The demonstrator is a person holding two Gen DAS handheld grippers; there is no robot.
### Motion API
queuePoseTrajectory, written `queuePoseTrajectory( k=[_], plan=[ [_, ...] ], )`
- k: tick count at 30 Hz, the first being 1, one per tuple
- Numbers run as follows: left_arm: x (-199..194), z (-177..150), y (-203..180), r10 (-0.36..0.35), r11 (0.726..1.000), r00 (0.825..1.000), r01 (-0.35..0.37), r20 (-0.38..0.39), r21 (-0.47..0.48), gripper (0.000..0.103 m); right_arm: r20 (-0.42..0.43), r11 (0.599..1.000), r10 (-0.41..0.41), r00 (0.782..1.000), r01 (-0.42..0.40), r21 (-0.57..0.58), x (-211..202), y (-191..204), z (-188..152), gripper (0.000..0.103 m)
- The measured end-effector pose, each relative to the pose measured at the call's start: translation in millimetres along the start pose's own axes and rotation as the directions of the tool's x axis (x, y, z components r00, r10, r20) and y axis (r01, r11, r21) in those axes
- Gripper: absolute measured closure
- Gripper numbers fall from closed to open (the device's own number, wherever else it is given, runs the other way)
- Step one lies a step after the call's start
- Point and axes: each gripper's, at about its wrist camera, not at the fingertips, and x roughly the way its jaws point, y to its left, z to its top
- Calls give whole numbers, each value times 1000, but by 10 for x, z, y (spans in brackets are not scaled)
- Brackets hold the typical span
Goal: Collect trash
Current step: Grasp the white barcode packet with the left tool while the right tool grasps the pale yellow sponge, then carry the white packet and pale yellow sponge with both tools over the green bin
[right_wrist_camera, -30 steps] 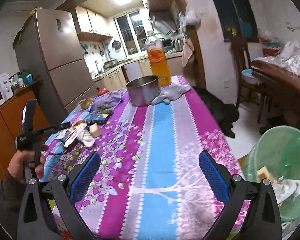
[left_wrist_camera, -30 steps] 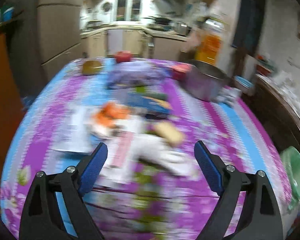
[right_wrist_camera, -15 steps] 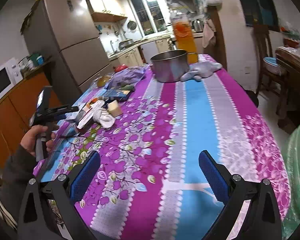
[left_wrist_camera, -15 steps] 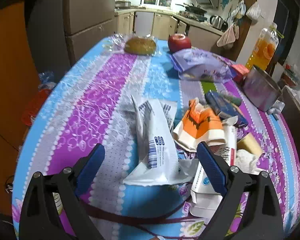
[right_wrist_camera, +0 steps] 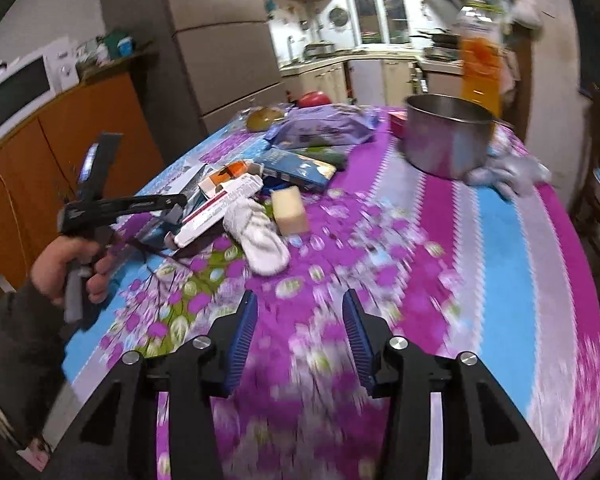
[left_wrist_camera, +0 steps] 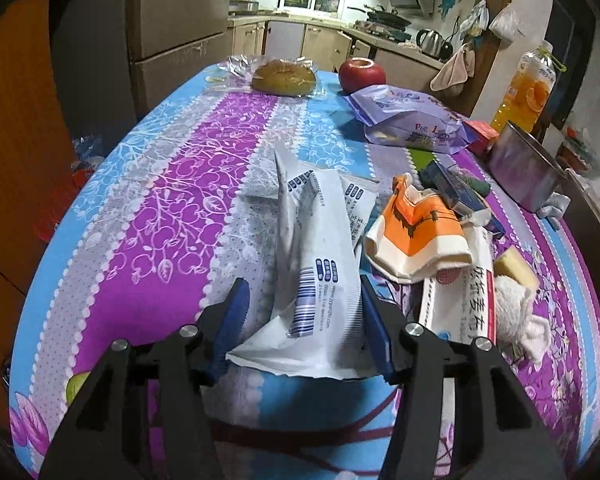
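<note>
Lying crumpled on the near part of the surface [left_wrist_camera: 172, 184], a white plastic wrapper [left_wrist_camera: 320, 280] with blue barcodes sits between the blue pads of the left hand-held gripper [left_wrist_camera: 302, 332]. The jaws are spread to either side of the wrapper's near end, with the right pad at its edge and the left pad just clear, so the wrapper is bracketed but not pinched.

Just right of the wrapper lies more litter: an orange and white carton [left_wrist_camera: 420, 232], a long white box with red print [left_wrist_camera: 468, 300], a dark blue box [left_wrist_camera: 456, 190], a pale yellow sponge [left_wrist_camera: 514, 266] and a white sock [left_wrist_camera: 518, 314]. Farther back are a purple snack bag [left_wrist_camera: 412, 118], a bun in clear wrap [left_wrist_camera: 284, 76], a red apple [left_wrist_camera: 362, 74], a steel pot [left_wrist_camera: 524, 168] and a bottle of orange drink [left_wrist_camera: 534, 88].

The right hand-held gripper [right_wrist_camera: 298, 336] hovers over bare floral cloth, jaws apart and holding nothing, well short of the sock. From its view, the person's left hand [right_wrist_camera: 72, 264] grips the other tool's handle at the left edge of the surface.
</note>
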Motion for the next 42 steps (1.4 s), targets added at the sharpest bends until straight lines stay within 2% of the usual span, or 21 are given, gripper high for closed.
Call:
queuePoseTrajectory(
  k=[4,10,13,19,20,22,26,32,37,42],
  plan=[
    [-102,-77,87,-20,999,1000,21,21,-34,52,-32,999,11,999,-12,-40,430,51,324,57],
    [-104,-137,78,-43,999,999,43,18,-30,52,-97,996,6,995,-15,-90,978,118,627,57],
    [-100,-142,64,-53,998,998,54,20,-31,52,-129,995,-4,992,-9,-100,1204,129,723,57],
    [-91,-151,8,-65,998,998,65,11,-13,52,-149,996,-13,989,-1,-92,1402,134,796,57],
    [-81,-155,0,-66,998,998,66,8,-10,52,-150,996,-17,989,2,-94,1421,135,793,59],
    [-76,-161,-17,-62,998,998,62,7,-3,52,-157,995,-22,987,6,-99,1456,140,778,69],
    [-148,-169,-16,-46,999,998,46,30,-7,52,-119,996,-39,992,28,-87,1368,139,713,70],
    [-414,-210,31,-2,1000,995,5,102,-30,52,13,996,-74,997,75,-51,894,159,631,71],
    [-693,-312,-41,19,1000,985,-16,170,-21,52,115,991,-131,985,134,-23,421,241,467,71],
    [-1005,-430,-327,-12,1000,972,6,236,29,52,205,985,-173,963,174,11,-45,337,293,71]
  ],
)
